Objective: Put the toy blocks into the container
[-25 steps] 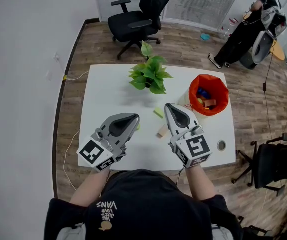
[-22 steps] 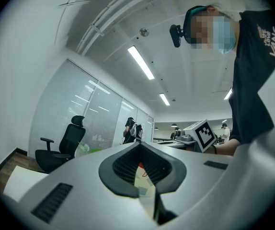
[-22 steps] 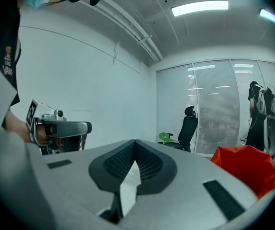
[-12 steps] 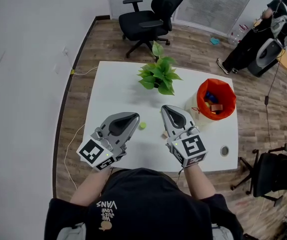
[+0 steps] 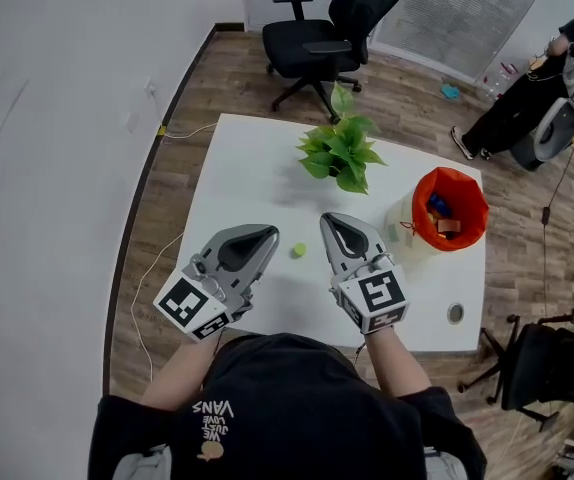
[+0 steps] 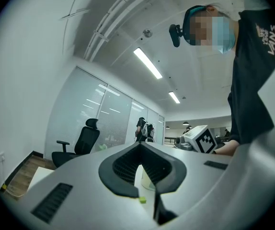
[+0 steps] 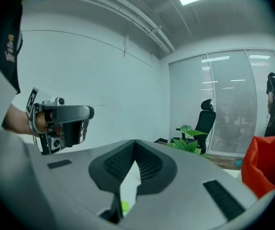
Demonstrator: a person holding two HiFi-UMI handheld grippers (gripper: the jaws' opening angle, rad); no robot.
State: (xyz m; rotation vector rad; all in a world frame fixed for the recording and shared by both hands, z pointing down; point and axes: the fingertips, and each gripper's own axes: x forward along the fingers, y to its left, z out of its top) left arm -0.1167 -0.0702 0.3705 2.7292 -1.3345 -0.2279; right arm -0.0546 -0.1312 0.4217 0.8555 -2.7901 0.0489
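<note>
Some blocks [image 5: 440, 209] sit in the orange container [image 5: 422, 231] at right; one green block [image 5: 298, 251] is left mid-frame, between the left gripper [image 5: 268, 236] and right gripper [image 5: 329, 221], both clenched empty.

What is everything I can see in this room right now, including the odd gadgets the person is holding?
table: one, white, middle of a wood floor
potted plant: one, green, far side of the table
container: one, orange, right end of the table, a few blocks inside
toy block: one, green, on the table between the two grippers
office chair: one, black, beyond the table
second chair: one, dark, on the floor at lower right
bystander: one, dark clothes, far right
left gripper: one, grey, shut and empty, above the table's near side
right gripper: one, grey, shut and empty, beside the left one
</note>
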